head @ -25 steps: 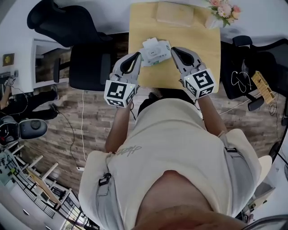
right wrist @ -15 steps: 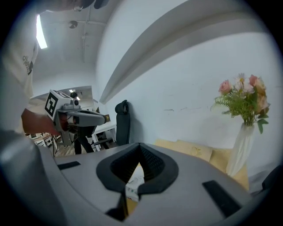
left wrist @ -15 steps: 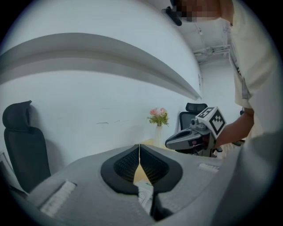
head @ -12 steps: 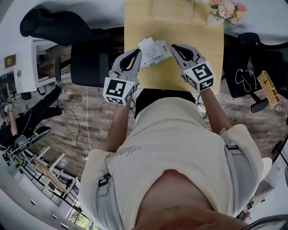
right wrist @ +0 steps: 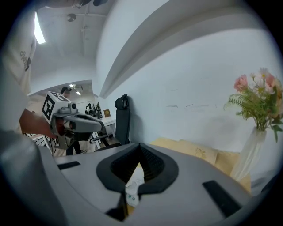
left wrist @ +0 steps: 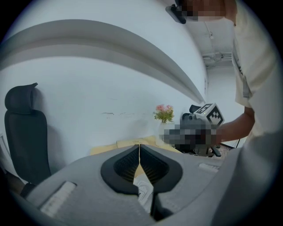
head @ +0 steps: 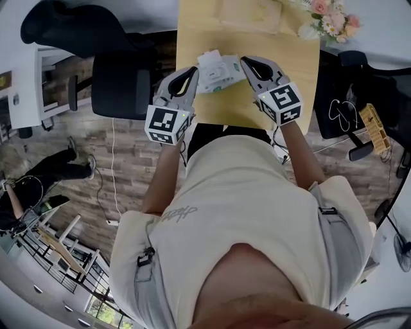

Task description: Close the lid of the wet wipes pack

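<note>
The wet wipes pack point(head: 219, 71), white with green print, lies on the wooden table point(head: 295, 77) near its front edge. Its white lid point(head: 209, 59) sits at the far left part; I cannot tell whether the flap is down. My left gripper point(head: 194, 73) is shut at the pack's left side, and my right gripper point(head: 246, 62) is shut at its right side. In the left gripper view the jaws point(left wrist: 139, 148) meet above the pack point(left wrist: 144, 190). The right gripper view shows the same, jaws point(right wrist: 139, 148) together with the pack point(right wrist: 131, 187) below them.
A beige pouch point(head: 251, 14) lies at the table's far end, and a vase of flowers point(head: 326, 23) stands at the far right corner. Black office chairs stand left point(head: 119, 83) and right point(head: 350, 96) of the table. Another person point(head: 38, 177) is on the floor at the far left.
The head camera has shifted, so the table sits slightly higher in view. Both grippers stay shut on either side of the pack, a little closer to it.
</note>
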Tool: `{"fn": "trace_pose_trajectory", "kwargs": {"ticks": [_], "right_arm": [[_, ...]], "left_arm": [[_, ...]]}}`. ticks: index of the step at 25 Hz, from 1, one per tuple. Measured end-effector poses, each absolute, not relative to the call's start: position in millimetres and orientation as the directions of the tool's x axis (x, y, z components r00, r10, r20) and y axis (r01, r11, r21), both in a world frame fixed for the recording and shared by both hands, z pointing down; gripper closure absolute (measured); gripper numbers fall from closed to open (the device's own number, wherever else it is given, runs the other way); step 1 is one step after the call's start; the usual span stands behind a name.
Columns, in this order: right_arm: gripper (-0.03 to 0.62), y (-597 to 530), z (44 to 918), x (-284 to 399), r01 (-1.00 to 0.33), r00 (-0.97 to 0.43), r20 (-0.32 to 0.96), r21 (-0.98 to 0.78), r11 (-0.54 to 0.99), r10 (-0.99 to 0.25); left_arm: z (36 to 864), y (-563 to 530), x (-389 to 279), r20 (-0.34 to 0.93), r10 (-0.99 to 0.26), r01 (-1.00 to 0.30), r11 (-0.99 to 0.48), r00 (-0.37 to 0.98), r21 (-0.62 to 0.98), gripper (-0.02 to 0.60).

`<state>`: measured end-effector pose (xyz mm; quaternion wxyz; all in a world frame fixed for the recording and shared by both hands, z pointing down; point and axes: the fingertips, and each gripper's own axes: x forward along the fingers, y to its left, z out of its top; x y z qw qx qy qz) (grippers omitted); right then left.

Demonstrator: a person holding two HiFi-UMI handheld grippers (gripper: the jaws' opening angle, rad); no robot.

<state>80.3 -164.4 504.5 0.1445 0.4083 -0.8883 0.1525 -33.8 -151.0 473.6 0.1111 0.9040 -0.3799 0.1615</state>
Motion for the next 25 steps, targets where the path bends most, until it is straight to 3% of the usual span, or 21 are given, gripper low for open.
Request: {"fn": "trace_pose_trajectory", "kwargs": {"ticks": [13, 20, 25], "right_arm": [[0.594, -190.7, 538.5, 38.6, -0.721, -0.589, 0.492, 0.038, 0.692, -0.641], [0.592, -210.1, 565.4, 24.5, -0.689, -0.603, 0.541, 0.016, 0.724, -0.586], [0.592, -217.5, 596.1, 11.3, -0.656, -0.640, 0.595, -0.094, 0.749, -0.486]], "left_arm": [[508.6, -157.4, -59.2, 0.379, -0.622, -0.710, -0.686, 0.685, 0.157, 0.565], [513.9, -163.9, -66.0, 0.376, -0.626, -0.715, -0.680, 0.683, 0.166, 0.565], [519.9, -165.2, -68.2, 0.381, -0.621, -0.713, -0.677, 0.685, 0.180, 0.565]]}}
